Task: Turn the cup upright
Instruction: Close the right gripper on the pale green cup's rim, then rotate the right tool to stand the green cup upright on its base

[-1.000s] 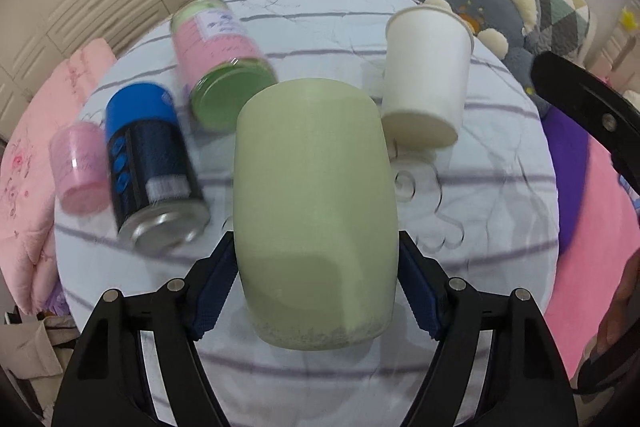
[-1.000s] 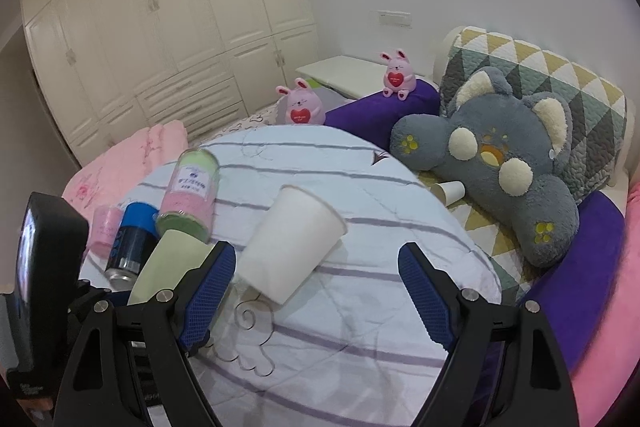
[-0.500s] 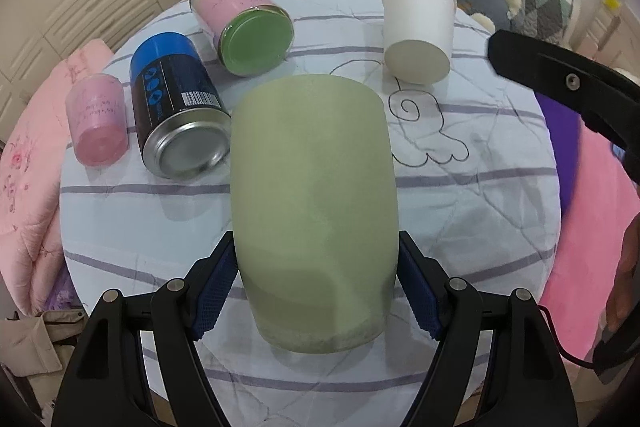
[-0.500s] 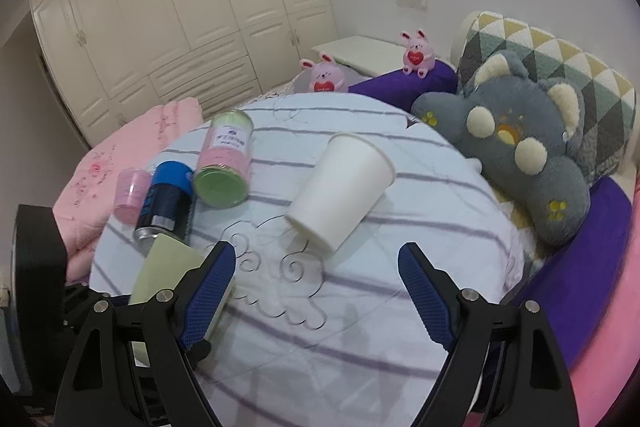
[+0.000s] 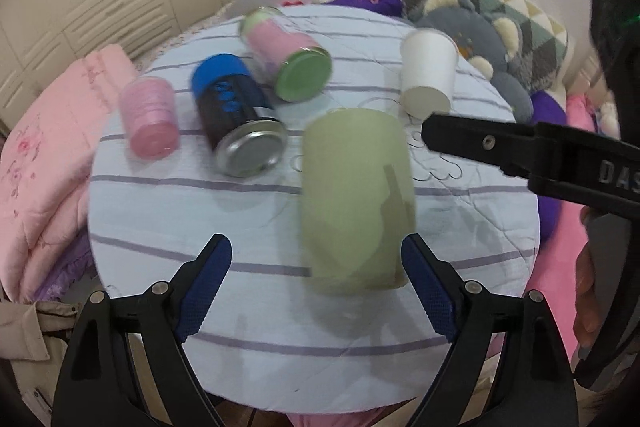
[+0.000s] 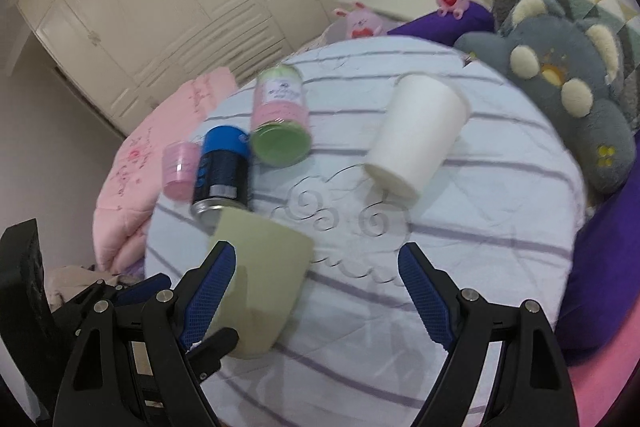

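A pale green cup (image 5: 356, 203) stands on the round striped table (image 5: 256, 207), blurred, and leans against the right finger of my left gripper (image 5: 316, 291). The left gripper's jaws are wide open, and its left finger is well clear of the cup. In the right wrist view the green cup (image 6: 260, 275) sits just behind the left finger of my right gripper (image 6: 316, 287), which is open and empty above the table's near edge. A white paper cup (image 6: 416, 135) lies tipped on its side further back, and shows in the left wrist view (image 5: 428, 75) too.
A blue can (image 5: 236, 123), a pink jar with a green lid (image 5: 288, 55) and a small pink cup (image 5: 150, 117) lie on the table's left half. A grey plush pillow (image 6: 560, 83) and purple cushions border the right. Pink bedding (image 5: 44, 155) lies left.
My left gripper has opened and let go of the green cup, which now stands on the table. Both grippers have pulled back towards the near edge.
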